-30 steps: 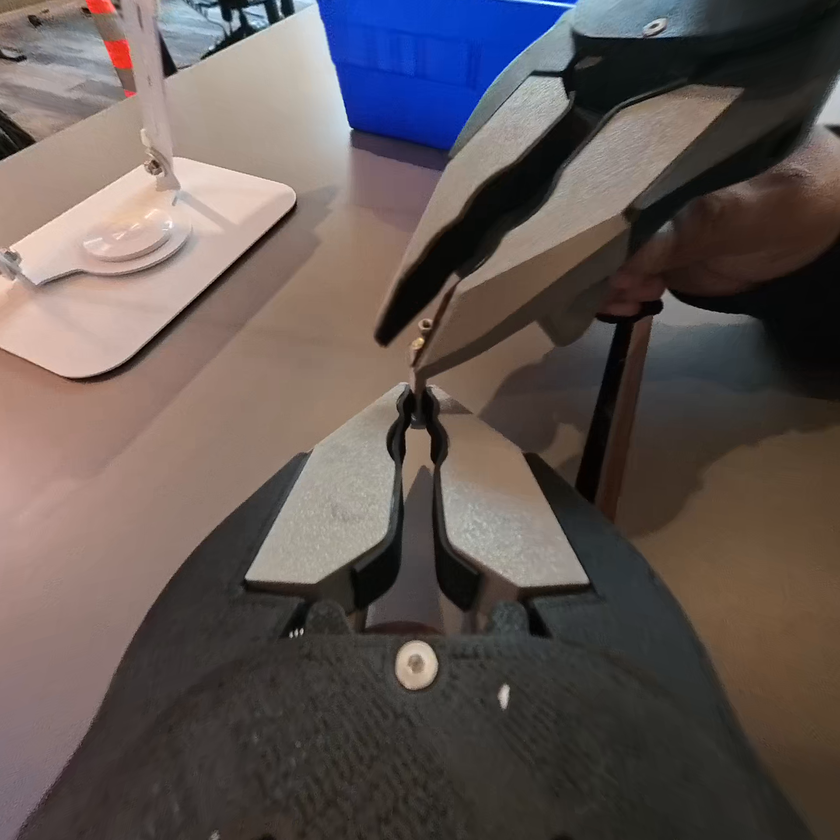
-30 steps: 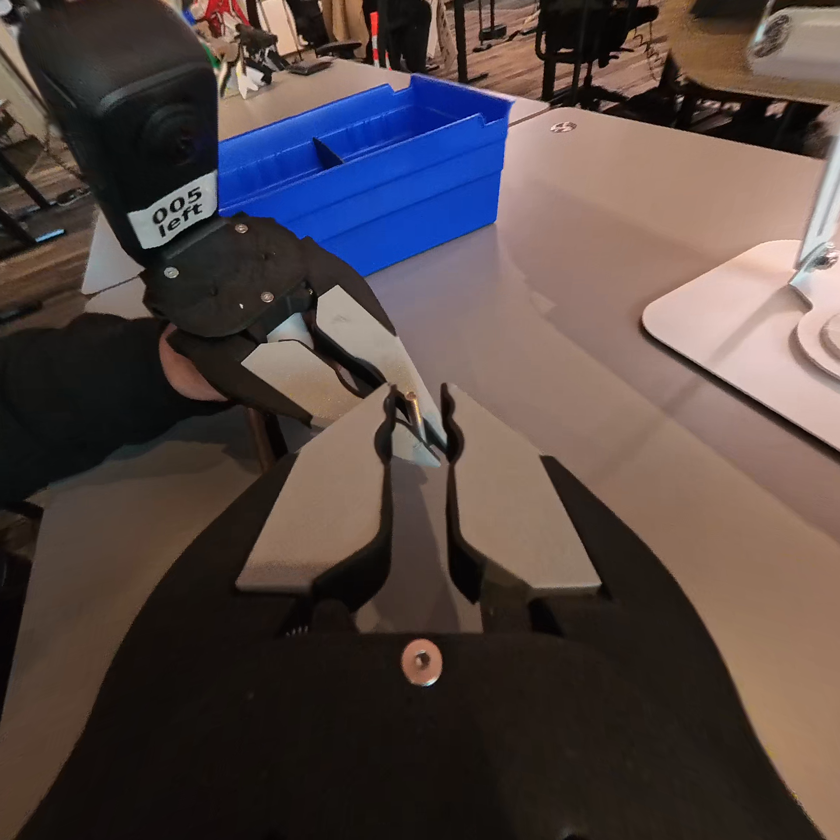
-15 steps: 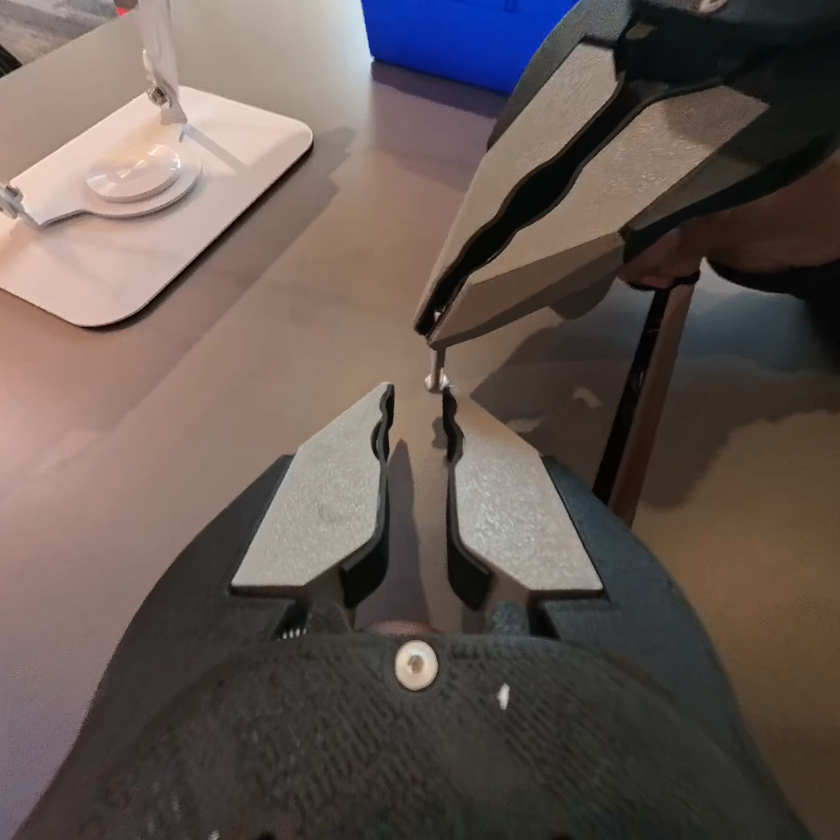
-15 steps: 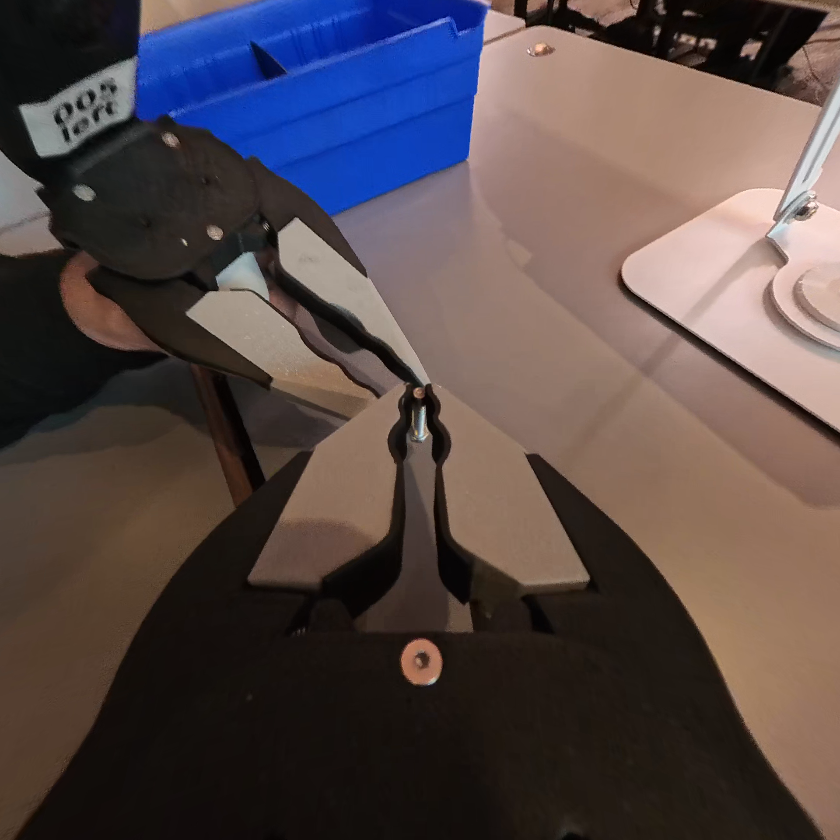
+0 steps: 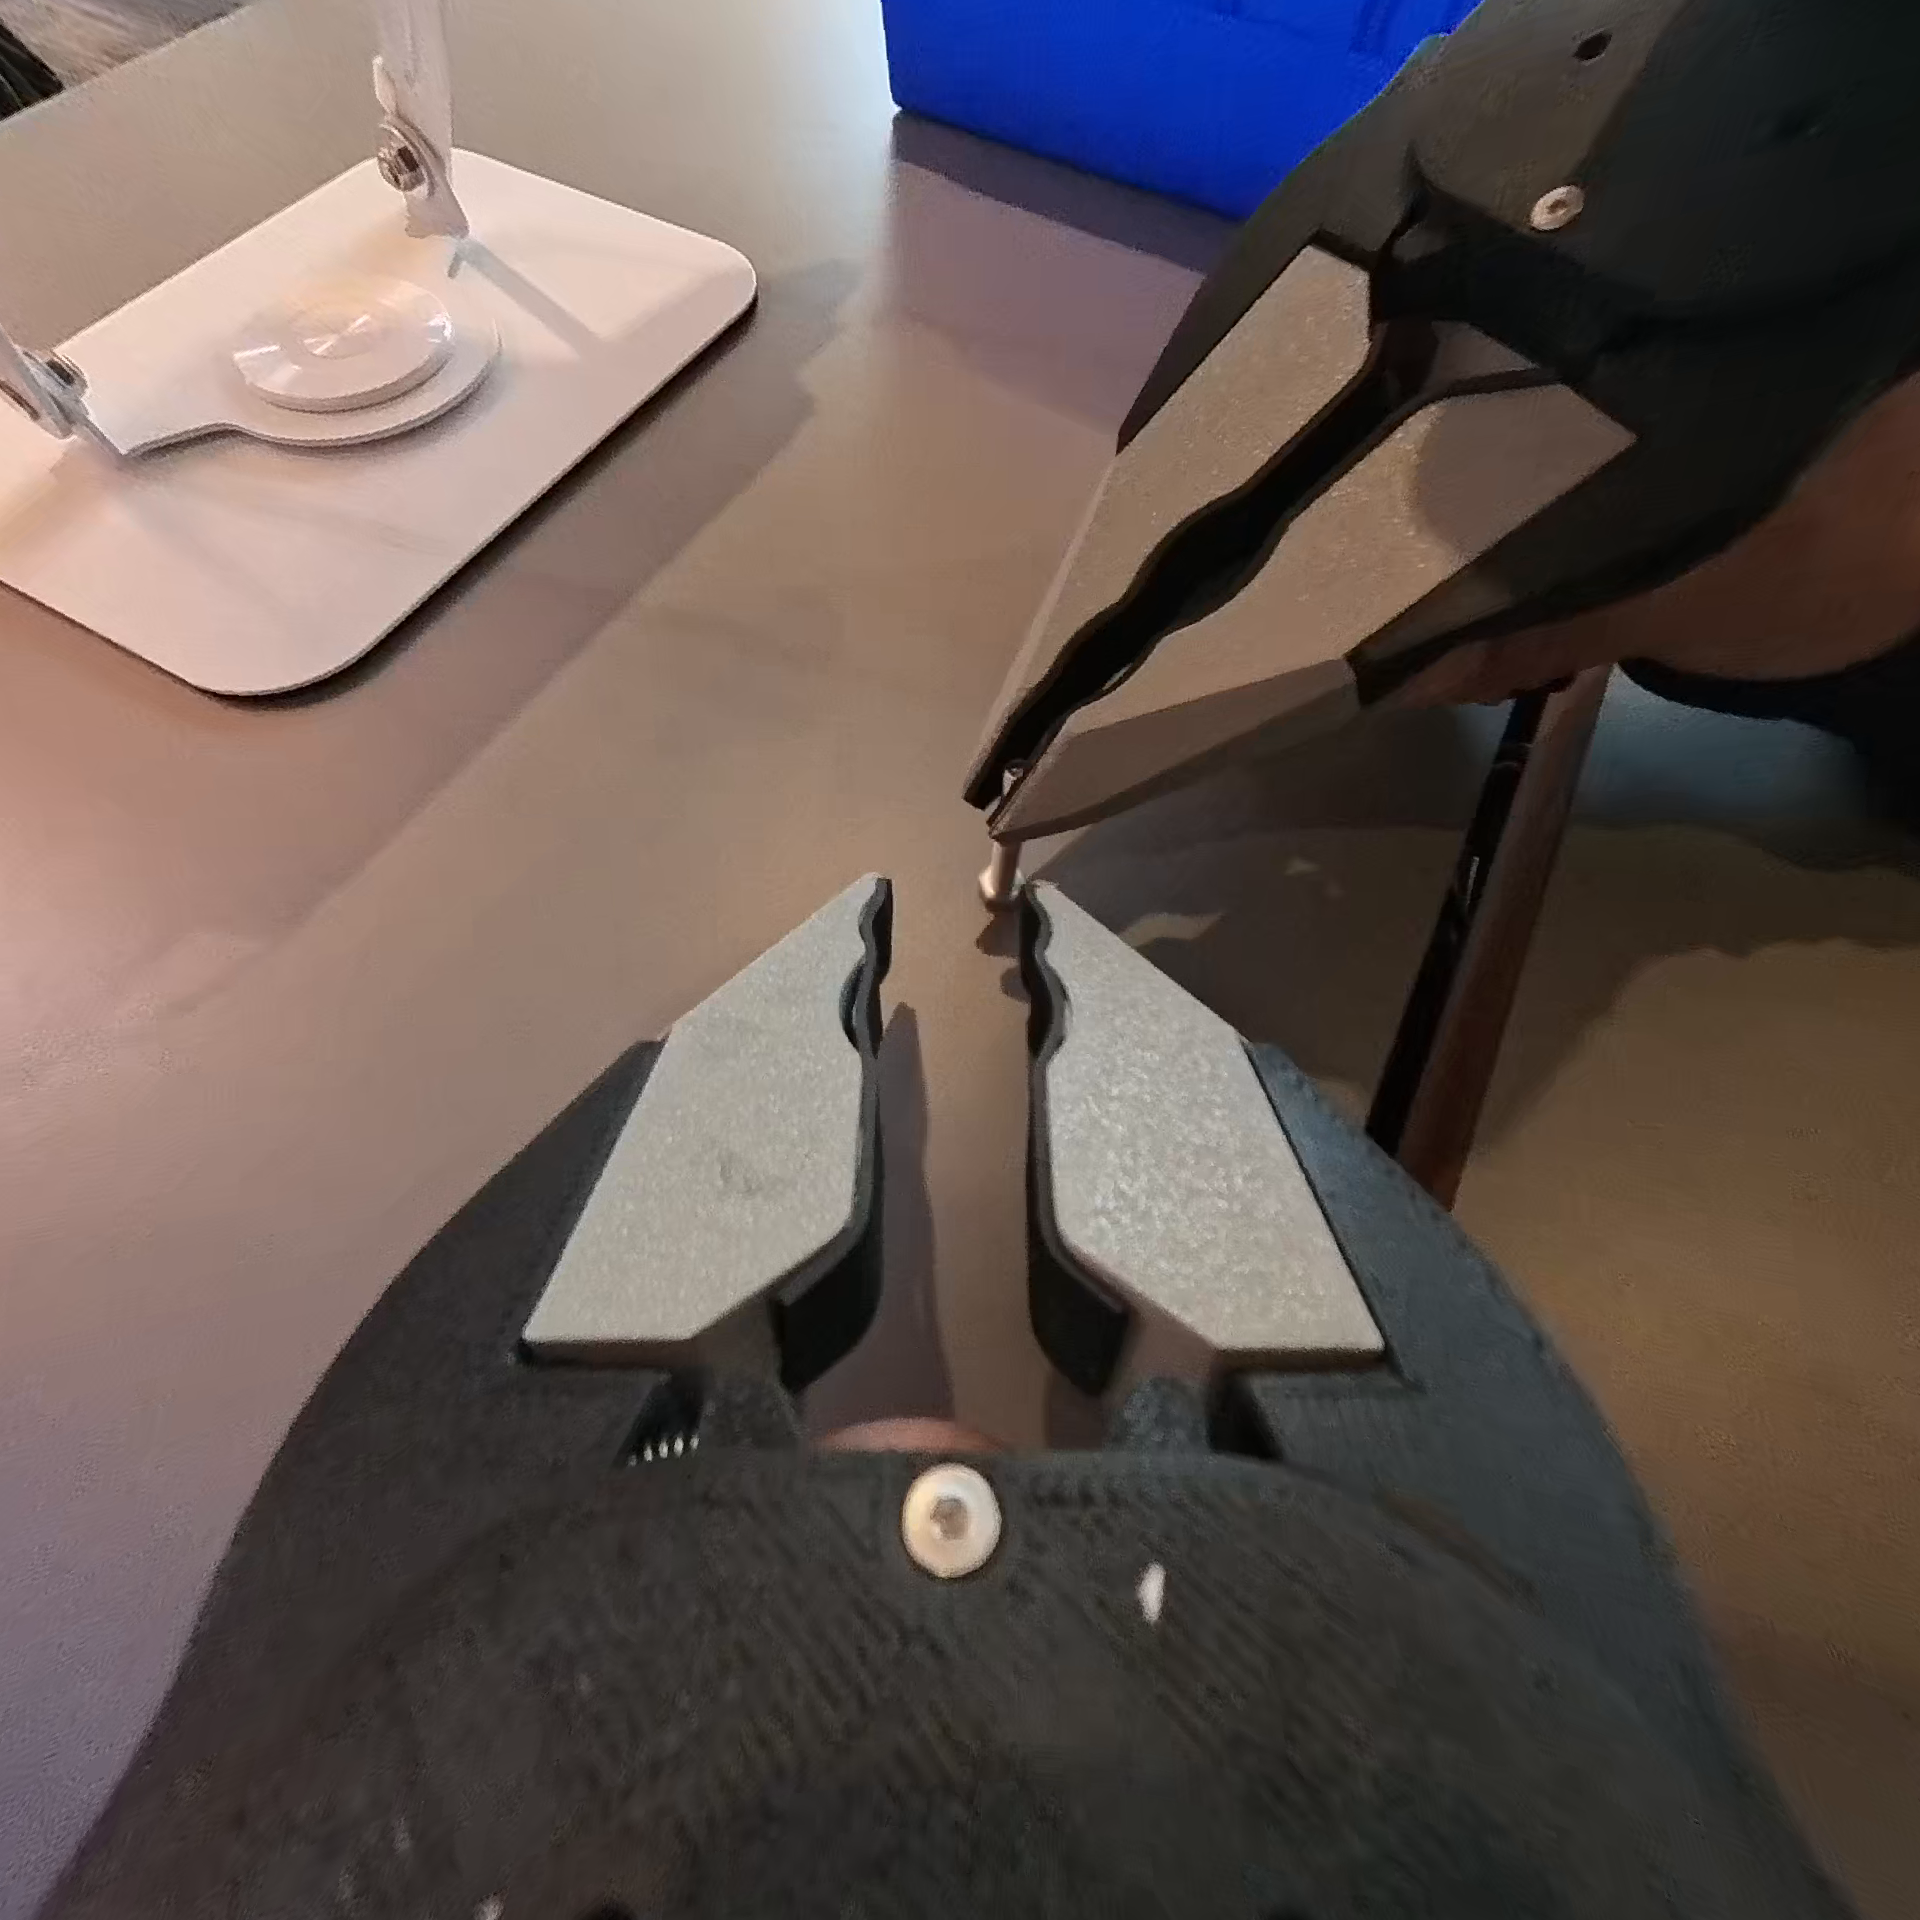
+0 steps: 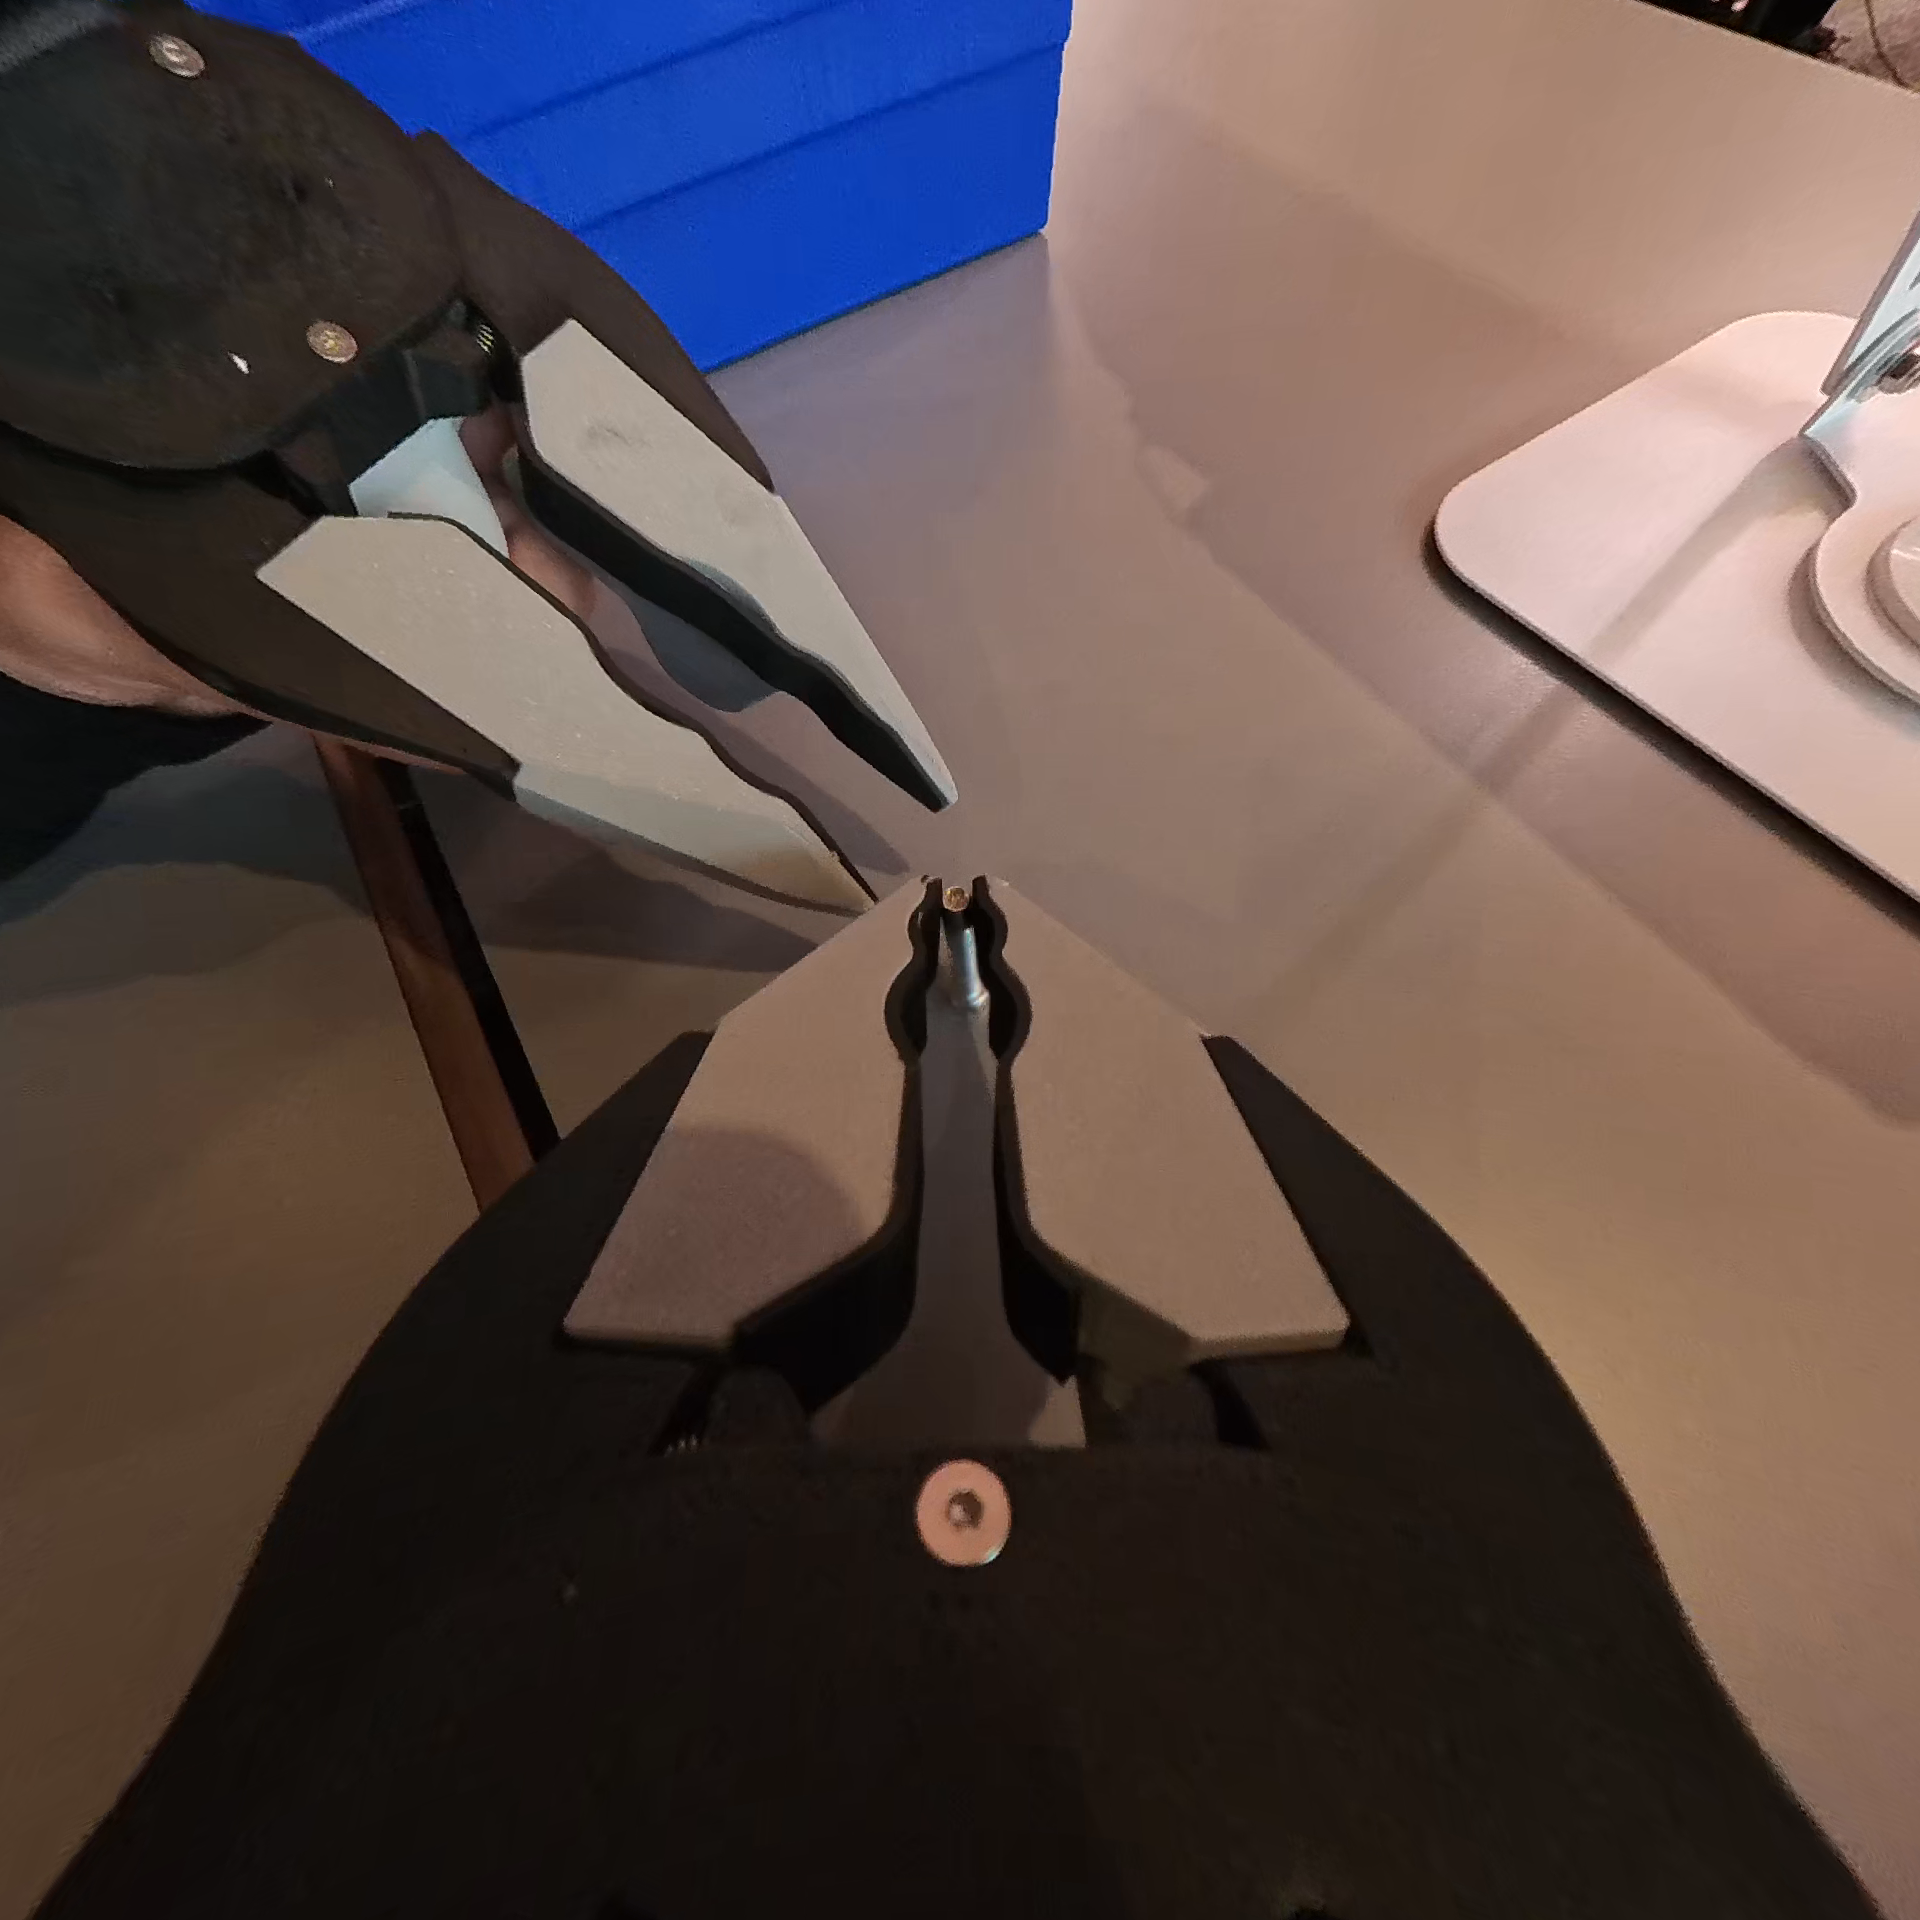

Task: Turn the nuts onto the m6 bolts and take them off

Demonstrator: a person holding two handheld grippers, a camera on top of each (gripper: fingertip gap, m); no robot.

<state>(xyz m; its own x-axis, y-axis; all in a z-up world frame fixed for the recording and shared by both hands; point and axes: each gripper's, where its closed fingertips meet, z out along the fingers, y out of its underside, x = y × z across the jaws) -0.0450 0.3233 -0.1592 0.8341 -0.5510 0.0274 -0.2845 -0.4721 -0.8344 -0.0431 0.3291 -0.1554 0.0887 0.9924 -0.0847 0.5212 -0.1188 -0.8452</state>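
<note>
A small silver bolt point(image 6: 962, 971) is pinched at its upper end between the tips of my right gripper point(image 6: 956, 902), which is shut on it. In the left wrist view the bolt point(image 5: 1000, 883) hangs head-down from the right gripper point(image 5: 995, 805), just above the brown table. My left gripper point(image 5: 956, 896) is open and empty, and its right fingertip point(image 5: 1039, 920) is beside the bolt's head. In the right wrist view the left gripper point(image 6: 906, 850) is open, up and left of the bolt. I cannot make out a nut.
A blue plastic bin point(image 5: 1143, 94) stands at the back of the table and also shows in the right wrist view point(image 6: 748, 156). A white stand base point(image 5: 312, 468) lies to the left, on the right in the right wrist view point(image 6: 1662, 582). A dark brown strip point(image 5: 1475, 935) crosses the table near the hands. My left and right fingertips are right by each other.
One second ago my left gripper was shut on the bolt and the right was open. The right closed on the bolt, the left let go, opened and drew back slightly.
</note>
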